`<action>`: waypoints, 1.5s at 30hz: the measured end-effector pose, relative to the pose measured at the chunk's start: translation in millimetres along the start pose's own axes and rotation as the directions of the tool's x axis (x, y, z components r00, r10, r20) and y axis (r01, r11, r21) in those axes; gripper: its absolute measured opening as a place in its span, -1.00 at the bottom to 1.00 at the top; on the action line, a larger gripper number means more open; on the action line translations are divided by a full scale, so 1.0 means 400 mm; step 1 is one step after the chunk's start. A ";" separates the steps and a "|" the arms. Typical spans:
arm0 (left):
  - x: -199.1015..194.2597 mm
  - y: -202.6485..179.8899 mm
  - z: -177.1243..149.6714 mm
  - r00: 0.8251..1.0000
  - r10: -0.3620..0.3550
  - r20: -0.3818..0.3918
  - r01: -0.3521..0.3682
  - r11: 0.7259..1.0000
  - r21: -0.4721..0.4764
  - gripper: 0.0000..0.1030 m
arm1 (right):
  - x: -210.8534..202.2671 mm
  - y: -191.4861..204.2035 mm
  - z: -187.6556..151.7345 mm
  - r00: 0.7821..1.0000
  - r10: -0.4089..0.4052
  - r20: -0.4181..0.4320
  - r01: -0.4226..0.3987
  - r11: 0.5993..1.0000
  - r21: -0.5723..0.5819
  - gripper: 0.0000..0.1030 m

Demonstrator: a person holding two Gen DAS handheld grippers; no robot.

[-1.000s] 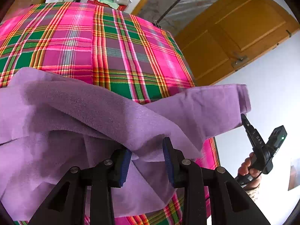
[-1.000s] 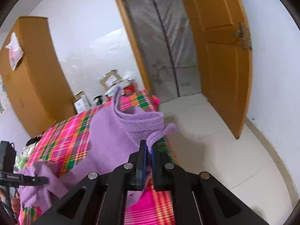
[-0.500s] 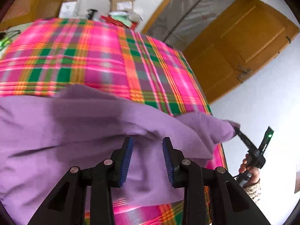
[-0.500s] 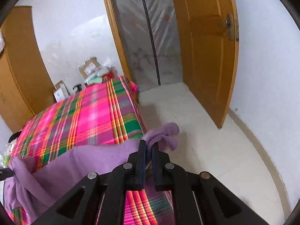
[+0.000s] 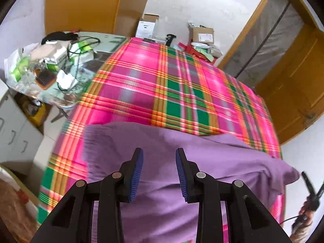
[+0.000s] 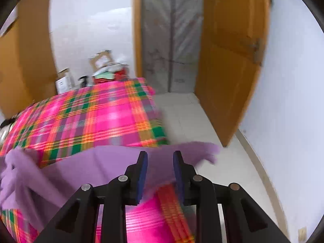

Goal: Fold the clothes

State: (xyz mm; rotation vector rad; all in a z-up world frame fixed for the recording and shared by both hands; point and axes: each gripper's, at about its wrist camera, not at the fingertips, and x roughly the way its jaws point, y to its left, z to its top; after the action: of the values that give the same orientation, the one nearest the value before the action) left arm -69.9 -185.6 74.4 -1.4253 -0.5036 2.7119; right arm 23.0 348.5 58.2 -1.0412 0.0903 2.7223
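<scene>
A purple garment lies spread across the near part of a bed with a pink, green and orange plaid cover. My left gripper hovers just above the cloth, open, with nothing between its blue pads. In the right wrist view the same purple garment runs along the bed's near edge, bunched at the far left. My right gripper is opening; the garment's corner lies loose in the gap and the pads stand off it. The right gripper and the hand holding it show at the left wrist view's lower right.
A cluttered side table with boxes and cables stands left of the bed. Cardboard boxes sit beyond the far end. A wooden door stands open over the tiled floor right of the bed. White drawers stand at the left.
The garment has been drawn toward the bed's near edge and laid flatter. My right gripper has opened and let go of the corner it pinched. My left gripper has swung left, bringing the side table into view.
</scene>
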 end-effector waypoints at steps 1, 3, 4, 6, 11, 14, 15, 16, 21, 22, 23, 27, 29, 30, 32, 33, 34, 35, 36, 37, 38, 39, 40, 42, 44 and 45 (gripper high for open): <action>0.009 0.006 0.004 1.000 0.007 -0.005 -0.007 1.000 0.010 -0.36 | -0.002 0.033 0.004 0.999 0.031 0.005 -0.031 0.999 -0.028 -0.47; 0.028 0.020 0.014 1.000 0.020 -0.015 -0.019 0.999 0.028 -0.36 | -0.001 0.102 0.011 0.994 0.105 0.000 -0.105 0.991 -0.085 -0.46; 0.037 0.029 0.019 0.999 0.026 -0.021 -0.026 0.999 0.030 -0.36 | 0.001 0.133 0.012 0.989 0.151 -0.009 -0.151 0.983 -0.107 -0.46; 0.050 0.061 0.030 0.998 0.050 -0.036 -0.049 0.999 0.017 -0.36 | 0.005 0.196 0.014 0.967 0.252 -0.030 -0.254 0.956 -0.145 -0.45; 0.061 0.168 0.037 0.998 0.004 -0.059 -0.012 0.992 -0.124 -0.15 | 0.016 0.330 -0.002 0.912 0.400 -0.088 -0.409 0.879 -0.244 -0.30; 0.060 0.209 0.028 0.997 -0.039 -0.069 0.026 0.983 -0.183 -0.15 | 0.030 0.377 -0.019 0.896 0.424 -0.131 -0.444 0.851 -0.280 -0.27; 0.056 0.218 0.024 0.997 -0.047 -0.069 0.033 0.981 -0.193 -0.15 | 0.034 0.385 -0.026 0.892 0.430 -0.143 -0.453 0.845 -0.286 -0.26; 0.051 0.225 0.021 0.996 -0.051 -0.067 0.037 0.979 -0.203 -0.15 | 0.039 0.394 -0.034 0.888 0.433 -0.155 -0.460 0.839 -0.291 -0.24; 0.021 0.274 -0.010 0.989 -0.142 -0.042 0.123 0.946 -0.301 -0.13 | 0.064 0.409 -0.057 0.887 0.419 -0.195 -0.460 0.834 -0.304 -0.19; 0.024 0.271 -0.015 0.988 -0.148 -0.049 0.127 0.944 -0.303 -0.12 | 0.066 0.411 -0.061 0.884 0.424 -0.196 -0.466 0.831 -0.305 -0.19; 0.027 0.268 -0.021 0.987 -0.154 -0.056 0.130 0.943 -0.306 -0.12 | 0.066 0.412 -0.066 0.883 0.426 -0.197 -0.468 0.829 -0.305 -0.19; 0.062 0.249 -0.036 0.981 -0.163 -0.101 0.123 0.940 -0.320 -0.12 | 0.089 0.442 -0.061 0.876 0.434 -0.212 -0.481 0.824 -0.299 -0.19; 0.074 0.249 -0.044 0.977 -0.185 -0.106 0.137 0.925 -0.355 -0.12 | 0.099 0.457 -0.057 0.868 0.445 -0.218 -0.493 0.818 -0.295 -0.19; 0.079 0.248 -0.044 0.977 -0.186 -0.107 0.135 0.921 -0.365 -0.12 | 0.102 0.461 -0.056 0.868 0.446 -0.220 -0.495 0.817 -0.295 -0.19; 0.090 0.247 -0.043 0.976 -0.188 -0.109 0.133 0.913 -0.386 -0.12 | 0.114 0.468 -0.054 0.863 0.449 -0.230 -0.502 0.814 -0.293 -0.19; 0.094 0.247 -0.043 0.976 -0.189 -0.111 0.132 0.909 -0.396 -0.12 | 0.122 0.471 -0.052 0.859 0.451 -0.240 -0.507 0.813 -0.288 -0.20; 0.097 0.248 -0.042 0.975 -0.190 -0.112 0.129 0.904 -0.408 -0.12 | 0.128 0.471 -0.049 0.858 0.452 -0.243 -0.509 0.813 -0.283 -0.21; 0.101 0.250 -0.040 0.975 -0.192 -0.111 0.129 0.897 -0.423 -0.12 | 0.131 0.470 -0.045 0.858 0.452 -0.241 -0.508 0.815 -0.280 -0.32; 0.104 0.252 -0.038 0.975 -0.194 -0.109 0.129 0.891 -0.436 -0.12 | 0.135 0.469 -0.041 0.859 0.453 -0.239 -0.507 0.816 -0.276 -0.47; 0.104 0.255 -0.037 0.975 -0.194 -0.105 0.129 0.887 -0.443 -0.12 | 0.138 0.468 -0.037 0.859 0.453 -0.237 -0.507 0.818 -0.273 -0.55; 0.104 0.256 -0.037 0.976 -0.192 -0.101 0.128 0.885 -0.447 -0.12 | 0.141 0.467 -0.033 0.860 0.453 -0.235 -0.506 0.819 -0.269 -0.71; 0.106 0.258 -0.035 0.977 -0.191 -0.097 0.128 0.883 -0.451 -0.12 | 0.145 0.466 -0.029 0.860 0.454 -0.233 -0.505 0.821 -0.266 -0.81; 0.109 0.262 -0.034 0.977 -0.190 -0.094 0.128 0.880 -0.457 -0.12 | 0.146 0.465 -0.025 0.862 0.453 -0.228 -0.503 0.823 -0.265 -0.84; 0.108 0.263 -0.030 0.980 -0.181 -0.081 0.124 0.879 -0.461 -0.13 | 0.143 0.466 -0.016 0.867 0.450 -0.212 -0.495 0.826 -0.270 -0.95; 0.106 0.262 -0.024 0.983 -0.172 -0.066 0.124 0.880 -0.458 -0.41 | 0.141 0.470 -0.002 0.874 0.446 -0.194 -0.485 0.828 -0.280 -0.95; 0.105 0.262 -0.021 0.984 -0.170 -0.057 0.126 0.881 -0.456 -0.46 | 0.140 0.474 0.005 0.877 0.443 -0.184 -0.479 0.830 -0.286 -0.96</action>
State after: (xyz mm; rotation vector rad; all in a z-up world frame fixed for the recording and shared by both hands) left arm -74.9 -275.1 5.2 -1.5160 -1.2479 2.4878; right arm -62.5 174.9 18.4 -1.4237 -0.1079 3.1912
